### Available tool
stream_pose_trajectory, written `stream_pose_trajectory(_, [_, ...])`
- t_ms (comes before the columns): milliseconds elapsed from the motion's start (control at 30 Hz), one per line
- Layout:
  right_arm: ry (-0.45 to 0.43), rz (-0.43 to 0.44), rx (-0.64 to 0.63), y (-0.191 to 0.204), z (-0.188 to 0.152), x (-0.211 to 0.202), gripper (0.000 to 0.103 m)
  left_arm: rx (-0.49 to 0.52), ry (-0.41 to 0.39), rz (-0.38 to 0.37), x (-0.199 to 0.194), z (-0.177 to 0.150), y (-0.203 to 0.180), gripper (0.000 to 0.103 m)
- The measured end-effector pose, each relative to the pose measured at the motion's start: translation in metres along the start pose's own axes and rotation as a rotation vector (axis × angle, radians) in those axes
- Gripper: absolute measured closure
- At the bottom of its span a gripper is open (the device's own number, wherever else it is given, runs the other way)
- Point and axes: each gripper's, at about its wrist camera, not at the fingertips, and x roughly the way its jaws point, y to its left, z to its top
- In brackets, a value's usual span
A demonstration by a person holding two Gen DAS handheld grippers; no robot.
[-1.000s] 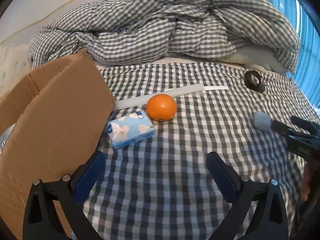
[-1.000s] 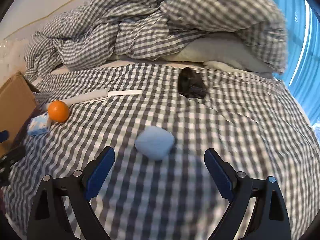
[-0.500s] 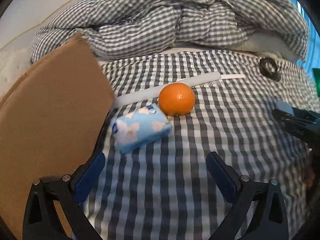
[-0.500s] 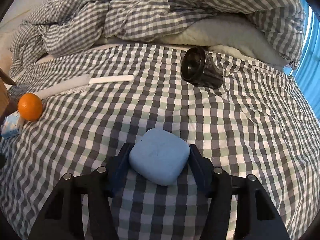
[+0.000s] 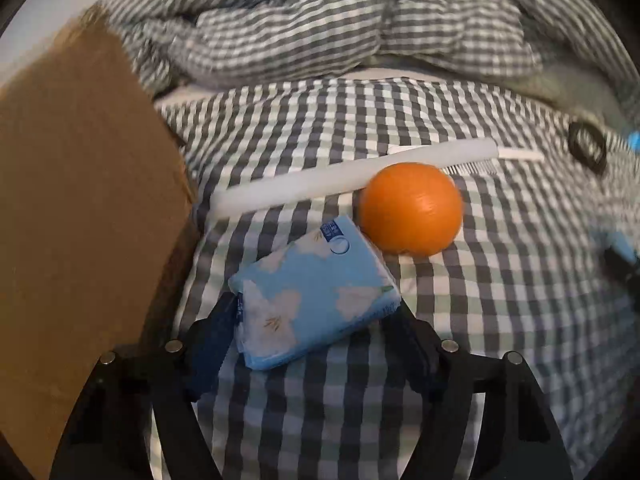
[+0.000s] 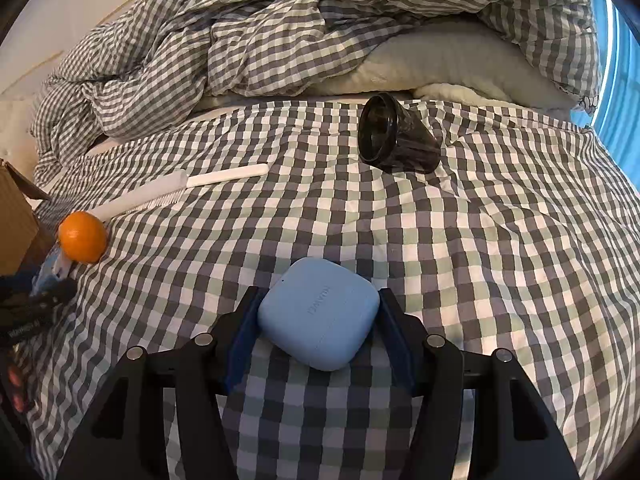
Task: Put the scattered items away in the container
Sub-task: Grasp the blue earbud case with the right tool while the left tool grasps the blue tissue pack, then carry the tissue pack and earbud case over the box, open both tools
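A light blue tissue pack (image 5: 316, 292) lies on the checked bedsheet between the fingers of my left gripper (image 5: 312, 320). The jaws are closing and the pads touch both ends of the pack. An orange (image 5: 410, 208) rests just beyond it, against a white comb (image 5: 320, 184). The cardboard box (image 5: 80, 200) stands at the left. My right gripper (image 6: 318, 320) is shut on a pale blue earbud case (image 6: 320, 312) on the sheet. A black cup (image 6: 394, 140) lies on its side further back.
A rumpled checked duvet (image 6: 260, 40) and a white pillow (image 6: 460, 60) are heaped along the back of the bed. A blue curtain (image 6: 616, 92) runs down the right edge. The box flap (image 6: 16, 220) stands close to the orange (image 6: 82, 236).
My left gripper has moved forward and down to the tissue pack, and its jaws have closed in around it. The right gripper has closed on the earbud case and sunk a little.
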Motion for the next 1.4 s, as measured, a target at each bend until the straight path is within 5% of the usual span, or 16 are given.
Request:
stream_pose_trajectory(200, [-0.03, -0.012, -0.032, 0.007, 0.001, -0.016, 0.046, -0.019, 0.016, -0.069, -0.028, -0.012, 0.003, 0.061])
stream_pose_trajectory(433, [-0.054, 0.033, -0.047, 0.017, 0.0, -0.063, 0.046, 0.041, -0.073, -0.127, -0.089, -0.025, -0.022, 0.061])
stream_pose_trajectory(700, [-0.114, 0.135, -0.144, 0.085, 0.015, -0.133, 0.046, 0.066, -0.182, -0.115, -0.165, -0.014, -0.014, 0.06])
stream_pose_trajectory(900, [-0.168, 0.245, -0.249, 0.166, 0.028, -0.171, 0.046, -0.019, -0.282, -0.016, -0.217, -0.009, 0.058, 0.059])
stream_pose_trajectory(1133, [-0.171, 0.403, -0.381, 0.285, 0.039, -0.171, 0.046, -0.157, -0.233, 0.135, -0.223, -0.019, 0.159, 0.059])
stream_pose_trajectory(1233, [-0.169, 0.443, -0.429, 0.33, 0.043, -0.158, 0.046, -0.22, -0.2, 0.192, -0.21, -0.024, 0.191, 0.053])
stream_pose_trajectory(1333, [-0.147, 0.444, -0.474, 0.361, 0.044, -0.141, 0.044, -0.247, -0.163, 0.236, -0.197, -0.028, 0.21, 0.031])
stream_pose_trajectory(1400, [-0.184, 0.383, -0.465, 0.366, 0.043, -0.14, 0.031, -0.262, -0.169, 0.257, -0.197, -0.033, 0.213, 0.016])
